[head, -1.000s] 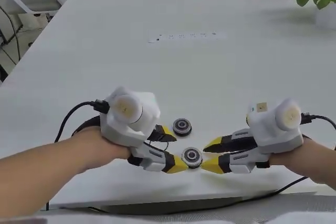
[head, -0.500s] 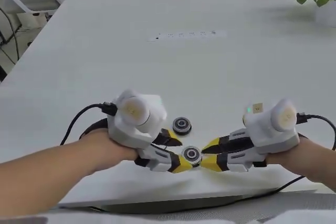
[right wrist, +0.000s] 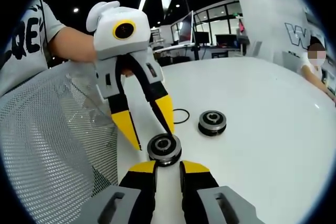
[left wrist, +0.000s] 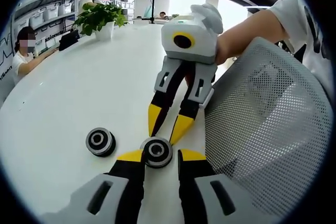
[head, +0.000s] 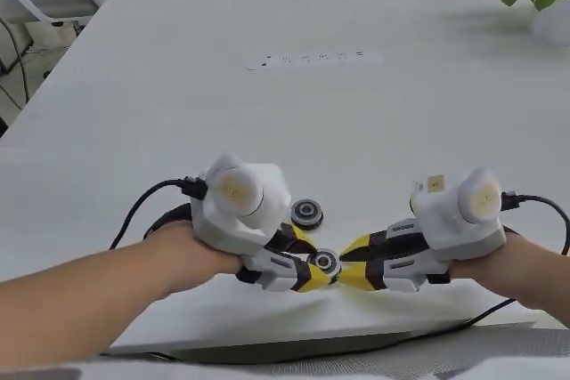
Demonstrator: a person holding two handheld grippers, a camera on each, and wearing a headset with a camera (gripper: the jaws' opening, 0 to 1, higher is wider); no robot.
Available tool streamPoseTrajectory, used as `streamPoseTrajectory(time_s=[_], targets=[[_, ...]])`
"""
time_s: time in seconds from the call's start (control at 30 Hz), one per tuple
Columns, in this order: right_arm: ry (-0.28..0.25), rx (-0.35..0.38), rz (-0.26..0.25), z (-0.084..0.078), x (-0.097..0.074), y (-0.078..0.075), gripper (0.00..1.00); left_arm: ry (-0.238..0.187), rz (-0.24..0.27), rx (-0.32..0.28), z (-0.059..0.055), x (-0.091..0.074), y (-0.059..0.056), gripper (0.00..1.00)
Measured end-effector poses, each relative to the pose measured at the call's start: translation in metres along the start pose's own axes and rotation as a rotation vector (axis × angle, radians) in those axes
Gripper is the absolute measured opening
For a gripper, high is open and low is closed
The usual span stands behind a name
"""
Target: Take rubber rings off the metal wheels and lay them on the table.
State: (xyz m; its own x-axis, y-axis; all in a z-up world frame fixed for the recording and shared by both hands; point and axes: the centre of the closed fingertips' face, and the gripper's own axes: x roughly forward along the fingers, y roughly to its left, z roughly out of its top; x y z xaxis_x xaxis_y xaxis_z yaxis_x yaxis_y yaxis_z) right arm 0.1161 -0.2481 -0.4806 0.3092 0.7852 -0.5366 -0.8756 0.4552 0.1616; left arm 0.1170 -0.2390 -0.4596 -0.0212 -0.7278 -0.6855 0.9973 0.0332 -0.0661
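Presently left tool (left wrist: 161, 156), right tool (right wrist: 168, 167), both spread, at one metal wheel (head: 323, 262), second wheel (head: 307, 213) near, one loose rubber ring (right wrist: 181, 115).

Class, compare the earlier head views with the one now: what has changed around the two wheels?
The left gripper has edged right, closing on the near wheel; nothing visibly taken hold of or let go. The right gripper, the far wheel and the table stayed as they were.
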Motion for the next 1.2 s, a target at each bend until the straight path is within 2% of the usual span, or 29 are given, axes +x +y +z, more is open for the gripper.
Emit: streamPoseTrajectory(time_s=[0.27, 0.43, 0.53, 0.77, 1.2], targets=[[-0.002, 0.0, 0.001, 0.0001, -0.0003, 0.0003, 0.14, -0.006, 0.016, 0.008, 0.0011, 0.0031, 0.0015, 0.12], [-0.001, -0.003, 0.0, 0.0002, -0.0002, 0.0002, 0.14, -0.013, 0.05, 0.048, 0.0008, 0.0047, 0.0047, 0.08], [0.001, -0.006, 0.005, 0.0, 0.0007, 0.0018, 0.12, -0.016, 0.062, 0.068, 0.0009, 0.0048, 0.0041, 0.07], [0.014, -0.012, 0.005, -0.0003, 0.0019, 0.0025, 0.12, -0.033, 0.079, 0.061, 0.0006, 0.0048, 0.0052, 0.07], [0.031, 0.053, -0.012, -0.0024, 0.0015, 0.0006, 0.04, -0.036, 0.106, 0.068, 0.0003, 0.0047, 0.0052, 0.07]])
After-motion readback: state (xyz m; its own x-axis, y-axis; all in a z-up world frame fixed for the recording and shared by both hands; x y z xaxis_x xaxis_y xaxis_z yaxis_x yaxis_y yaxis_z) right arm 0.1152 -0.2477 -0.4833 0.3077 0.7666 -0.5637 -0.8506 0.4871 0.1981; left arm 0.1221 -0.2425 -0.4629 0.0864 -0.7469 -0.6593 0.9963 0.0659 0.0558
